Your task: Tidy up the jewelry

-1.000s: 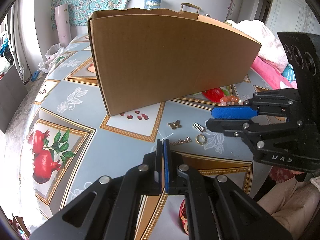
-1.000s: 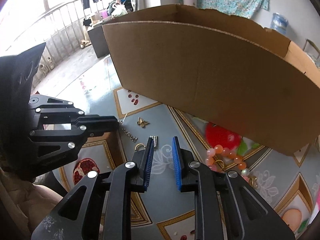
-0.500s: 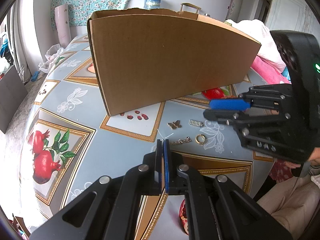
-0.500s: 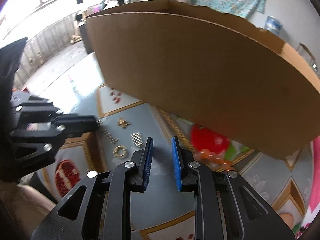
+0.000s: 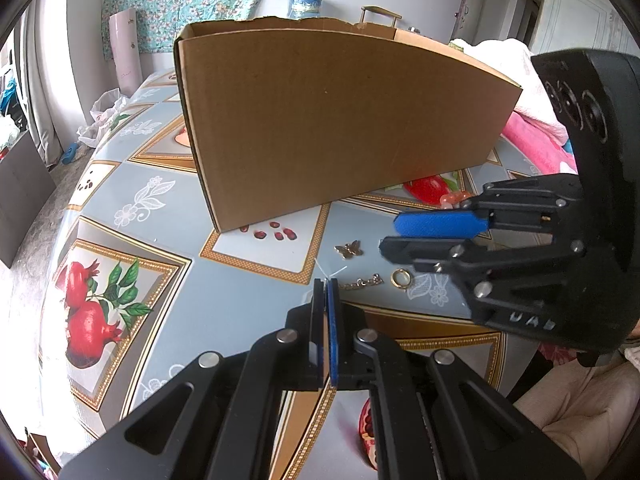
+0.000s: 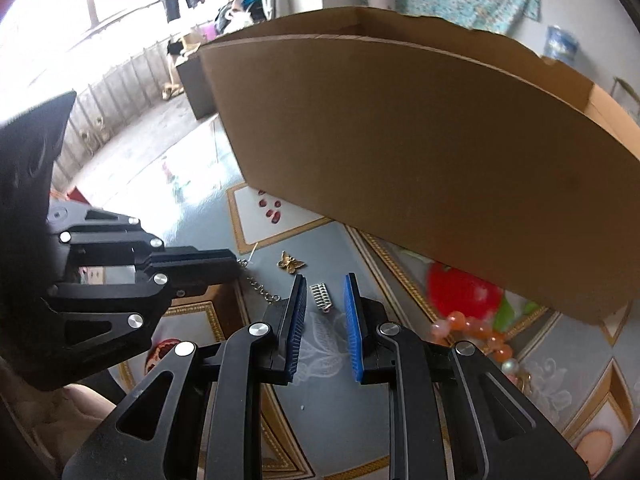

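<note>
My left gripper [image 5: 326, 282] is shut on the end of a short gold chain [image 5: 360, 282], which trails across the patterned table; a white thread sticks out at its tips. My right gripper [image 6: 325, 280] straddles a small silver ribbed charm [image 6: 322, 296] lying on the table. Its jaws are closing, and a gap still shows on each side of the charm. From the left wrist view the right gripper [image 5: 390, 236] hides that charm. A gold butterfly charm [image 6: 292, 262] and a gold ring [image 5: 401, 279] lie close by. The left gripper [image 6: 236, 260] sits just left of the right one.
A tall open cardboard box [image 5: 340, 120] stands right behind the jewelry. An orange and pearl bead bracelet [image 6: 476, 330] lies to the right by the box's foot. The table's near edge [image 5: 440, 344] runs under both grippers, with a person's lap [image 5: 568, 412] beyond it.
My right gripper swung right, then came back left, so the silver charm now lies between its fingers, and its jaws have narrowed. The left gripper and chain have not moved.
</note>
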A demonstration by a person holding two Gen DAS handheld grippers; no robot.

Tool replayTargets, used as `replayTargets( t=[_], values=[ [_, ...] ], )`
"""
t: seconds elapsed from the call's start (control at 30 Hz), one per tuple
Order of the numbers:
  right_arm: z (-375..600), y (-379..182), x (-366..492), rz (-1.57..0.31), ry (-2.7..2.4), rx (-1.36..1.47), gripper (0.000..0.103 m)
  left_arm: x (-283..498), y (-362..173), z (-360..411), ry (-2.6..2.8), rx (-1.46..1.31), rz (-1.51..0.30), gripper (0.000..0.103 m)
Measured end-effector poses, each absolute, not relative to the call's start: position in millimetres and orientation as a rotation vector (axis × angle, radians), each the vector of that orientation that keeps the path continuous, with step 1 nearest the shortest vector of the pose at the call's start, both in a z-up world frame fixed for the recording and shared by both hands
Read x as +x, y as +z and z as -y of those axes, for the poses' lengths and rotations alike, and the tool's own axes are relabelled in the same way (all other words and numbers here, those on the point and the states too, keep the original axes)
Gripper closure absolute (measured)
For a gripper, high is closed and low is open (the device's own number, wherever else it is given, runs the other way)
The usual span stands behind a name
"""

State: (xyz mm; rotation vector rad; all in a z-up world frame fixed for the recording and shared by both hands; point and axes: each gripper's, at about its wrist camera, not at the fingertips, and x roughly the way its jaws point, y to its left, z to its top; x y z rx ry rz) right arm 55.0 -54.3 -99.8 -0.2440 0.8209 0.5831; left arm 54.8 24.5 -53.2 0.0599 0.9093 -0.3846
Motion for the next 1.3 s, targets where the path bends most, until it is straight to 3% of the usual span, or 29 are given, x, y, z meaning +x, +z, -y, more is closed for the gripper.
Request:
replayTargets(
  t=[0.27, 1.0, 1.1, 1.2, 1.3],
  values=[
    [45, -95, 47, -0.795, 0.577, -0.317, 0.1, 55, -53, -24, -0.386, 0.058, -0.909, 0.101],
    [92, -82, 56, -0.787, 0.545, -0.189, 0.103, 55, -48, -30, -0.391, 0.033, -0.903, 0.102],
    [98, -85, 59, -0.823, 0.567, -0.163, 0.1, 55, -44, -33, -0.388, 0.016, -0.894, 0.102],
    [97, -88, 60, -0.833, 0.572, -0.152, 0.085, 56, -41, -35, -0.381, 0.007, -0.884, 0.102],
    [93, -89, 61, -0.848, 0.563, -0.163, 0.085, 56, -42, -36, -0.378, 0.008, -0.883, 0.102]
  ],
)
